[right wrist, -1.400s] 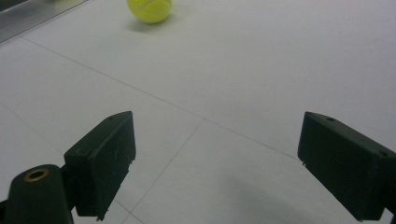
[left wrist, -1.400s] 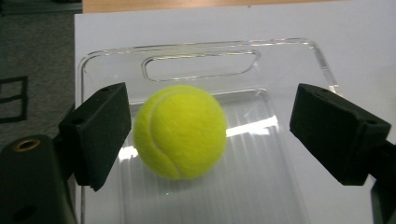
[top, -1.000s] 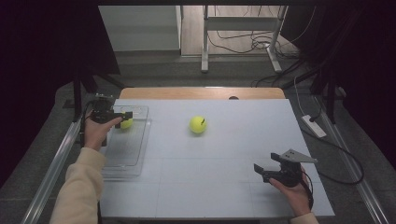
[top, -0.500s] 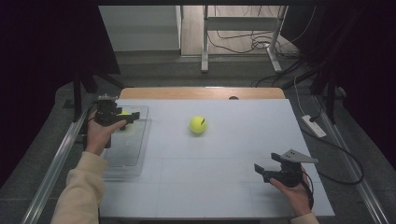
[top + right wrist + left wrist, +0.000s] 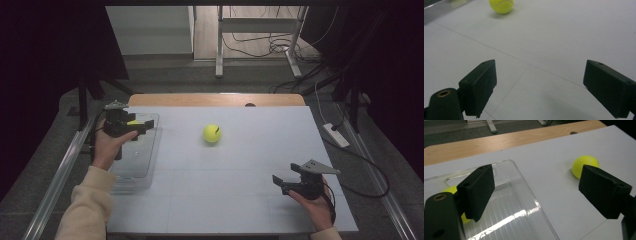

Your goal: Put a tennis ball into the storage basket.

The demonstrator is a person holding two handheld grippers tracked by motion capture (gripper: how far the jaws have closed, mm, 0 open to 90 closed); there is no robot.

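White sheeting covers most of the tabletop point(image 5: 225, 190), with a strip of bare wood left showing along the far edge and dark curtains on both sides. Cables can be seen on the floor beyond. A clear plastic tray point(image 5: 142, 165) is sat at the left edge of the sheet, and one tennis ball point(image 5: 455, 195) is lying inside it near the far end, half hidden behind a jaw in the left gripper view. The left gripper point(image 5: 142, 124) is held over that far end of the tray, jaws spread wide with nothing between them. A second tennis ball point(image 5: 212, 133) is parked out on the open sheet, well apart from the tray and roughly mid-table. Over at the near right corner the right gripper point(image 5: 280, 182) is held low above the sheet, jaws also wide apart and empty, pointed toward the loose ball, which is seen far off at the top of the right gripper view.
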